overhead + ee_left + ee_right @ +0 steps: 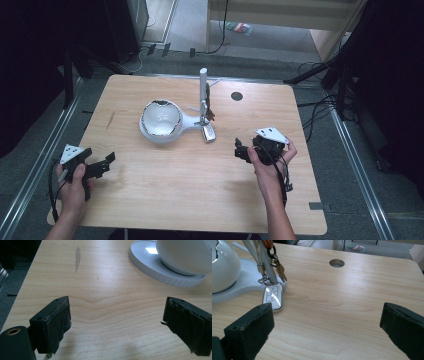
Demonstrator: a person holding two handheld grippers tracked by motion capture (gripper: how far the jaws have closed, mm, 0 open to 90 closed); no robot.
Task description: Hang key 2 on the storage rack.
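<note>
Key fob [272, 296] flat on the table [200, 190], touching the white stand's base [244, 285], keys hooked above.
Right gripper [327, 332] near it, left gripper [117, 322] well apart; both gape wide, gripping nothing.

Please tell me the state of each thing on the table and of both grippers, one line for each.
Left gripper: open, holds nothing, over bare wood.
Right gripper: open, holds nothing, pointed toward the car key.
Car key: lies flat on the table, chained to the post.
Post: upright on the white stand.
White bowl: upright on the stand, looks empty.
</note>
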